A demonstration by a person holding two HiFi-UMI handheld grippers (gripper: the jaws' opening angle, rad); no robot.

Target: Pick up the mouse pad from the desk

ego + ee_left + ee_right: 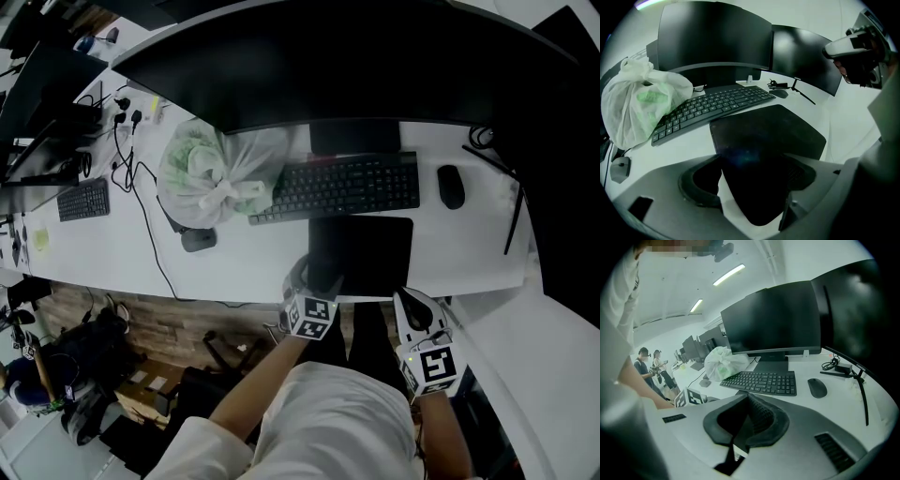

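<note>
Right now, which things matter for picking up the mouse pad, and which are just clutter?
In the job:
mouse pad
left gripper, jaws apart at the pad's near corner

Lying about:
keyboard
mouse
white plastic bag
monitor

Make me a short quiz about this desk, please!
1. True or false: the black oval computer mouse lies on the black rectangular mouse pad.
2. What sits left of the black plastic keyboard? A) a tied white plastic bag B) a red cup C) a book
3. Fill in: the left gripper has its jaws ____ around the mouse pad's near edge.
Key: 1 false, it lies on the white desk; 2 A; 3 open.
</note>
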